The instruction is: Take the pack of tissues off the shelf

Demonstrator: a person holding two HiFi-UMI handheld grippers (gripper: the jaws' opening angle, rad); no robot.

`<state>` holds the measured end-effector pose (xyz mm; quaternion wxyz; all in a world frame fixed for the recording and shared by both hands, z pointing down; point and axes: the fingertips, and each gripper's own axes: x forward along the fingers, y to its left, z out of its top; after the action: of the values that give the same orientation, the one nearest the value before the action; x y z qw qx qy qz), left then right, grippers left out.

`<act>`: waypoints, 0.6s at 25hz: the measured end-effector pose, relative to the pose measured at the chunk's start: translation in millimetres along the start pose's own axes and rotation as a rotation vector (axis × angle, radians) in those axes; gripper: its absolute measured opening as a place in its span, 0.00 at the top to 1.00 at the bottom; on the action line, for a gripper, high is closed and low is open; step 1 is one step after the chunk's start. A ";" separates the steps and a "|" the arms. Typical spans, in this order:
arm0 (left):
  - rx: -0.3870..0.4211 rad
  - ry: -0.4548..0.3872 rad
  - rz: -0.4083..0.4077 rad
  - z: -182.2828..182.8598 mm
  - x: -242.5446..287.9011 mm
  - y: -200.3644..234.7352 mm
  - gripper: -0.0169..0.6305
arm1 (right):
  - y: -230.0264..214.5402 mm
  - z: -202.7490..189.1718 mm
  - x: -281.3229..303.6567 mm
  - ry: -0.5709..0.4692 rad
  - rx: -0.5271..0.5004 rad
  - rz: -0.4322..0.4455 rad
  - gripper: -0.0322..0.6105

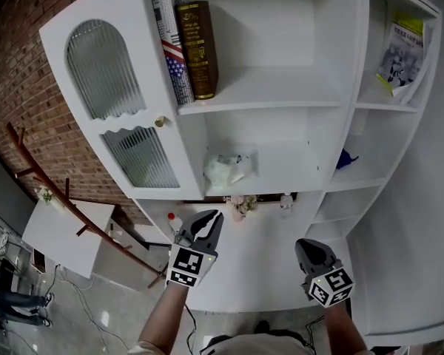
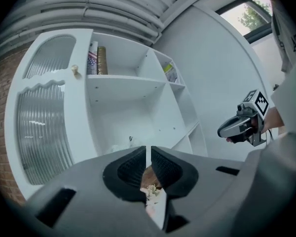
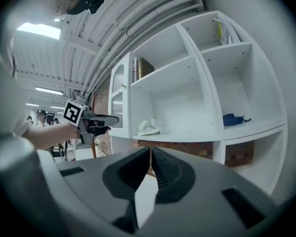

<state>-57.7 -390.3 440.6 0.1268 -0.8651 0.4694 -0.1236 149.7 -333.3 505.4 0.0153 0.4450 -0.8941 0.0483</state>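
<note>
Looking at the pack of tissues, lying on the middle shelf of the white cabinet, toward the left of that bay and well apart from both claws. Judging it light and soft, wrapped in crinkly film, likely slipping under the pads and yielding rather than breaking. Favouring a pinch across the bulkier middle of the pack, not a loose corner of wrapper.

Showing the left claw pressed together on nothing, hovering over the white surface below; showing the right claw likewise pressed together and empty.

Struggling to make out the pack's true shape: crumpled, pale against white, its back and underside hidden. Glimpsing only small pinkish bits through the left claw's slit, too blurred for naming.
</note>
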 end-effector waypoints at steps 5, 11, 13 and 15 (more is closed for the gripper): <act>0.074 0.022 -0.023 19.4 34.9 -0.6 0.93 | -13.4 -4.0 0.5 0.004 0.007 0.022 0.90; 0.134 0.072 -0.038 25.4 71.6 3.4 0.93 | -28.1 -7.5 -1.4 0.002 0.027 0.021 0.90; 0.148 0.094 -0.045 24.4 81.3 4.3 0.90 | -30.8 -9.2 -1.7 0.002 0.039 0.019 0.90; 0.169 0.122 -0.048 20.3 92.4 4.5 0.84 | -34.0 -11.3 -0.6 0.004 0.047 0.017 0.90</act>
<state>-5.5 -468.5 428.9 0.1675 -0.8530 0.4434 -0.2183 176.9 -352.0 519.1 0.0061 0.4377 -0.8964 0.0703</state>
